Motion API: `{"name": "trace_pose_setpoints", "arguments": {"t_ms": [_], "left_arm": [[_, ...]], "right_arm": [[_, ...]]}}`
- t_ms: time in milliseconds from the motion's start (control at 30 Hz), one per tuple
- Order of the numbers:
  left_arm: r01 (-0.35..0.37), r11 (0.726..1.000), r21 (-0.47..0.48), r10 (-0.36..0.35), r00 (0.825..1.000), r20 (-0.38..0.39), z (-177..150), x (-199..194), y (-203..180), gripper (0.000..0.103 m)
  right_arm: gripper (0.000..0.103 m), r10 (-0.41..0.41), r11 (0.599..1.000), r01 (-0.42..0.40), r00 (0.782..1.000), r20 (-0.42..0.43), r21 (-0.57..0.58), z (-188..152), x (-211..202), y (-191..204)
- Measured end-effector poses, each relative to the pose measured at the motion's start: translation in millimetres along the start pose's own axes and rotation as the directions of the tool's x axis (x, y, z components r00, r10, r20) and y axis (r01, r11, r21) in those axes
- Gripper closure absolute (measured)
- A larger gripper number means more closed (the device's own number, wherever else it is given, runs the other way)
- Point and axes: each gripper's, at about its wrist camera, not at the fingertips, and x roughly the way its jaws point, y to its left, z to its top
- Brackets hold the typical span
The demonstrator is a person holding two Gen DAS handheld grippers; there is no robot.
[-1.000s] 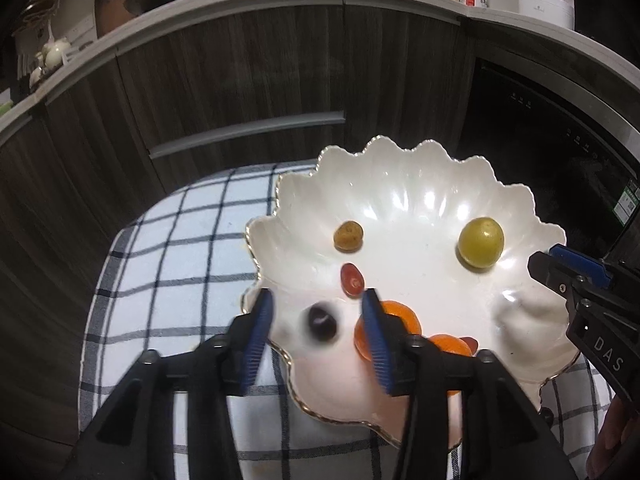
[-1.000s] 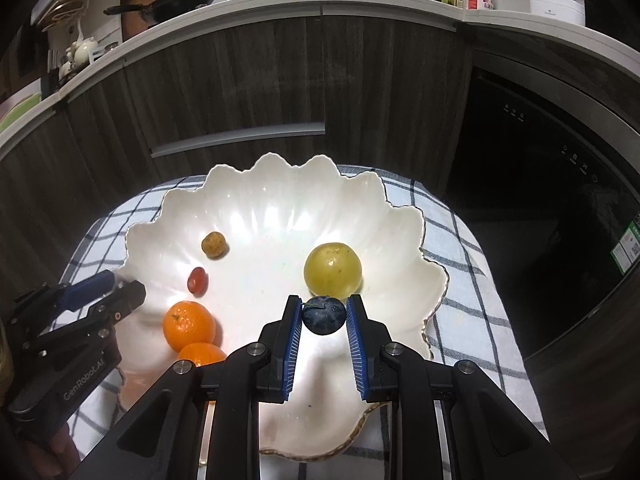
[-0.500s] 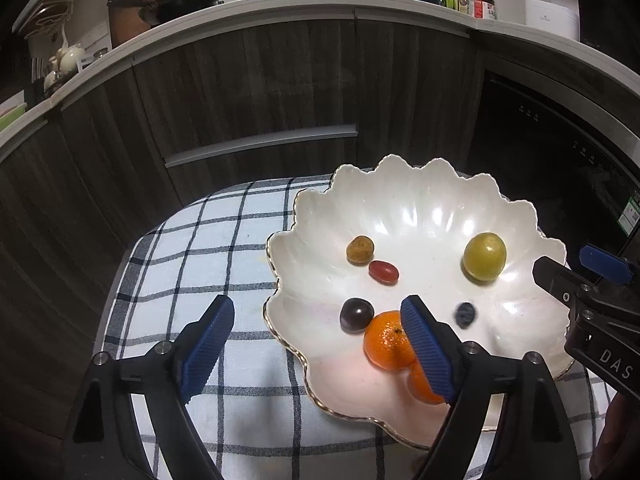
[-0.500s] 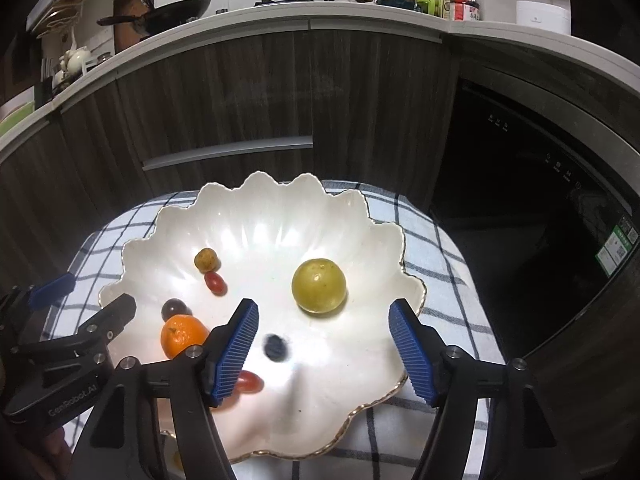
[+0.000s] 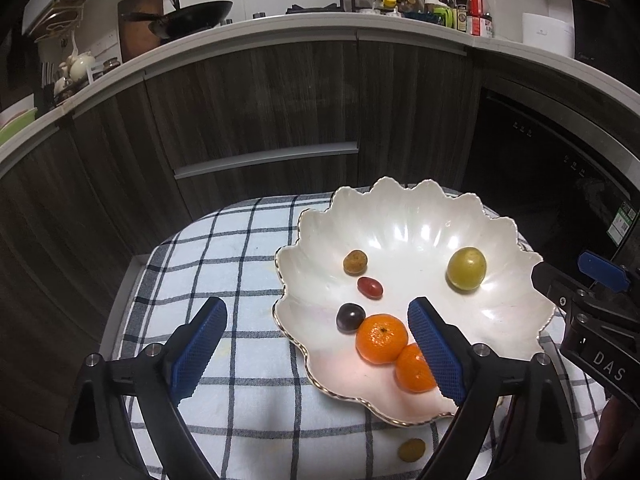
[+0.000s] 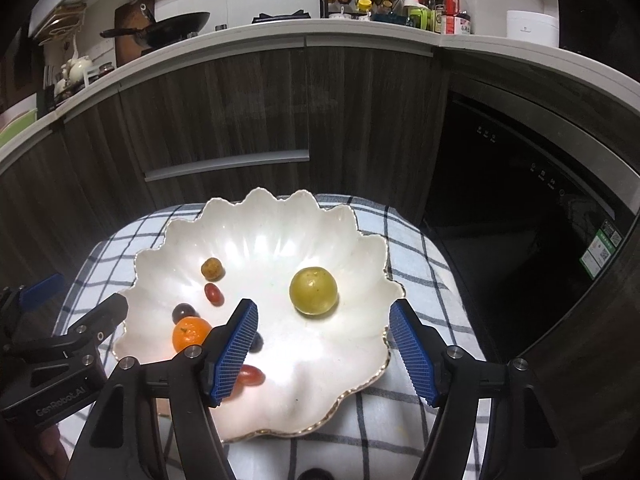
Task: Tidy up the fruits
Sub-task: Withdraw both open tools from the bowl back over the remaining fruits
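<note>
A white scalloped bowl (image 5: 404,216) (image 6: 276,224) stands on a checked cloth. In it lie a yellow-green round fruit (image 5: 466,268) (image 6: 313,290), a brown fruit (image 5: 355,262), a red grape tomato (image 5: 370,287), a dark grape (image 5: 350,317), two tangerines (image 5: 382,338) and, in the right wrist view, a dark blueberry (image 6: 256,342) and another red tomato (image 6: 250,376). My left gripper (image 5: 318,354) is open and empty above the bowl's near left rim. My right gripper (image 6: 324,354) is open and empty above the bowl's near side. A small yellow fruit (image 5: 411,449) lies on the cloth outside the bowl.
The checked cloth (image 5: 224,264) covers a small table with rounded edges. Dark wood cabinets (image 5: 260,104) stand behind, a black appliance (image 6: 520,200) to the right. A dark fruit (image 6: 316,474) lies on the cloth at the near edge.
My right gripper opened and let the blueberry drop into the bowl. My left gripper opened and left the dark grape in the bowl. Both grippers pulled back and up.
</note>
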Motion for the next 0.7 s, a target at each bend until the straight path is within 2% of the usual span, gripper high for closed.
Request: {"name": "trace_pose_setpoints", "arguments": {"t_ms": [700], "left_arm": [[0.008, 1.000, 0.017, -0.009, 0.999, 0.046, -9, -40, -12, 0.010]], "right_arm": [[0.034, -0.005, 1.000, 0.005, 0.999, 0.033, 0.007, -13, -34, -11]]}}
